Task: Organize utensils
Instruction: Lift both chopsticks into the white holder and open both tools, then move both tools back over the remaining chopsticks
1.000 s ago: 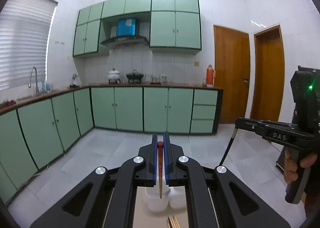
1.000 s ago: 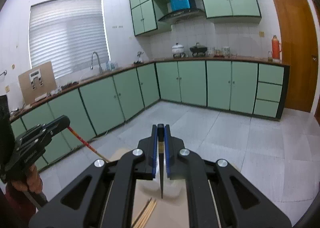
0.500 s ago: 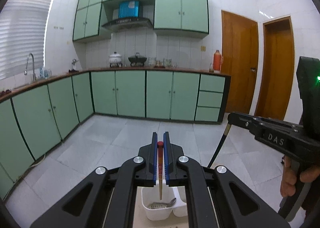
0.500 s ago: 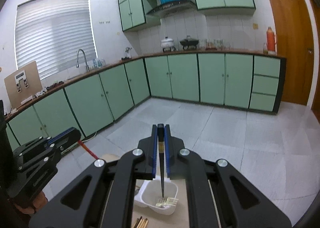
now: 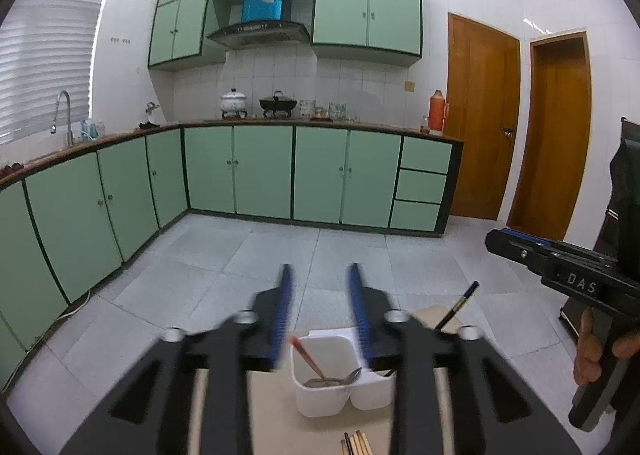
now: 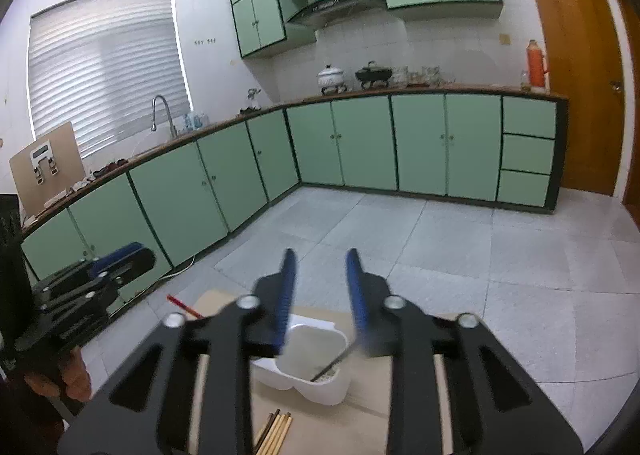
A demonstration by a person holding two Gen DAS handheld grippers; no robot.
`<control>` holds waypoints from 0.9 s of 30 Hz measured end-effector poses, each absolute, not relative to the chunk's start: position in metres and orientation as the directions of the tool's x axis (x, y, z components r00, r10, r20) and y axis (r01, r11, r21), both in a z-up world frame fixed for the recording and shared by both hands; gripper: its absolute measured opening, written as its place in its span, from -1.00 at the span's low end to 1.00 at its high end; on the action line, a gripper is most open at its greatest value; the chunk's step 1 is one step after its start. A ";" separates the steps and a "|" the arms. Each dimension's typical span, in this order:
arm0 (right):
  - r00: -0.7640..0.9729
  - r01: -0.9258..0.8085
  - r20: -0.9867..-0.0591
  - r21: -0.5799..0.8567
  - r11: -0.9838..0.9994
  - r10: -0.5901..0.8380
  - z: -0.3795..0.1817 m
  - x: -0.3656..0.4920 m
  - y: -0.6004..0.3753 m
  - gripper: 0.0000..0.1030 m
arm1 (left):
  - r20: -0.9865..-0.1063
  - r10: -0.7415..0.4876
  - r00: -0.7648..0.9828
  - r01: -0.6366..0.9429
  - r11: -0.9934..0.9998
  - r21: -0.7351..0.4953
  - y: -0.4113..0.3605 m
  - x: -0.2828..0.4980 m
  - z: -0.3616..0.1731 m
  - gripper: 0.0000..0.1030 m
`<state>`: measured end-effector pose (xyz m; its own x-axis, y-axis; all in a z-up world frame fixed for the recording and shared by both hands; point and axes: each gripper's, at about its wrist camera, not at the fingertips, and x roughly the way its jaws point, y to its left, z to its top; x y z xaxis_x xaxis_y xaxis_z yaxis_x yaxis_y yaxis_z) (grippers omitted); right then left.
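Observation:
A white two-compartment holder (image 5: pixel 320 395) stands on a tan board (image 5: pixel 276 415). My left gripper (image 5: pixel 320 303) is open above it. A red-tipped chopstick (image 5: pixel 306 355) leans in the holder's left compartment beside metal spoons (image 5: pixel 336 379). My right gripper (image 6: pixel 320 291) is open over the same holder (image 6: pixel 320 383). A black chopstick (image 6: pixel 332 365) leans in the compartment below it; its end also shows in the left wrist view (image 5: pixel 460 303). The red chopstick's tip also shows in the right wrist view (image 6: pixel 182 304). Loose wooden chopsticks (image 6: pixel 276 429) lie on the board.
The board sits over a grey tiled floor (image 5: pixel 200 275). Green cabinets (image 5: pixel 260 171) line the far walls, wooden doors (image 5: pixel 480 115) at the right. The right gripper body (image 5: pixel 568 279) is at the right of the left view; the left one (image 6: pixel 80 295) is at the left of the right view.
Both grippers have opened and tilted down toward the holder. The red chopstick left the left gripper and the black one left the right gripper; both now stand in the holder.

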<state>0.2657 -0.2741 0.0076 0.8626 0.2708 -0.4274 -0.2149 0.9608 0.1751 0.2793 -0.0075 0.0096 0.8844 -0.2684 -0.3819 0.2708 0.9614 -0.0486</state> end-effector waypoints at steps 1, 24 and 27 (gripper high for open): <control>0.869 -0.211 -0.416 0.179 0.961 0.268 0.007 0.256 -0.275 -0.12 | -0.372 -0.267 0.889 0.269 0.962 -0.046 -0.005 0.272 0.010 -0.10; 0.816 -0.088 -0.562 0.110 0.990 0.134 -0.137 0.089 -0.236 0.72 | -0.566 -0.204 0.799 0.224 0.974 -0.035 0.031 0.130 -0.129 0.59; 0.794 -0.095 -0.594 0.089 0.991 0.130 -0.158 0.077 -0.225 0.72 | -0.606 -0.188 0.773 0.208 0.977 -0.038 0.039 0.118 -0.153 0.59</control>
<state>0.0773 -0.2252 -0.1578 0.7939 0.1295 -0.5940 -0.0949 0.9915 0.0893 0.1180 0.0388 -0.1526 0.7731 -0.1877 -0.6058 0.2078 0.9774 -0.0377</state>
